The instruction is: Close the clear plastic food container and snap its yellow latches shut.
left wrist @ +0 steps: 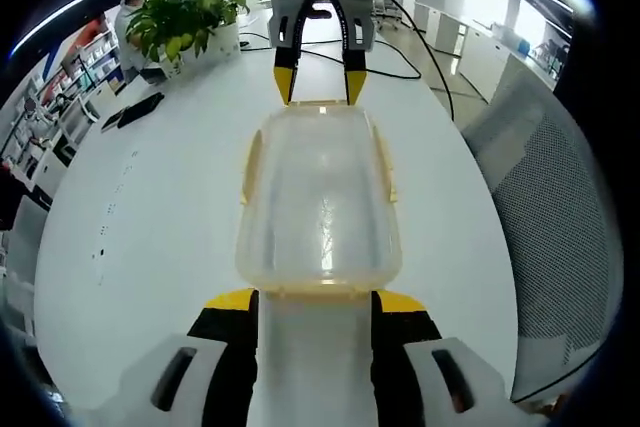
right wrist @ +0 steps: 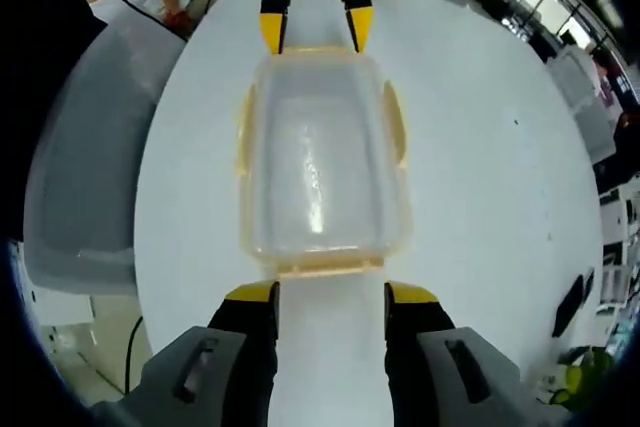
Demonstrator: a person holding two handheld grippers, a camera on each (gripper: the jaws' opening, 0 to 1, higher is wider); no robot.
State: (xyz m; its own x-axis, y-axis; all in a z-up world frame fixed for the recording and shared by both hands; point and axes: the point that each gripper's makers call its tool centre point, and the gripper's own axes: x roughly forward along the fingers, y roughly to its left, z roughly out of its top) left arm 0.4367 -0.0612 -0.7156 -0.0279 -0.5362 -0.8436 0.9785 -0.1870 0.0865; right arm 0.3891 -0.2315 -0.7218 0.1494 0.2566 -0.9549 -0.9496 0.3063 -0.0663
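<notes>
Sitting lid-on in the middle of the white table (left wrist: pixel 150 247), the clear plastic food container (left wrist: pixel 318 202) lies between the two grippers, left gripper (left wrist: pixel 318 299) and right gripper (right wrist: pixel 330 292) both spread wide, gripping nothing, tips just beside opposite short ends. Looks light, stiff, slick, likely to skate when pushed. Best pressed at the yellow latches (right wrist: pixel 396 125) along the rim, braced from the opposite end.

Container (left wrist: pixel 320 202) – clear glossy plastic w/ yellow latches (left wrist: pixel 250 162); table (left wrist: pixel 150 247) smooth matt white.
</notes>
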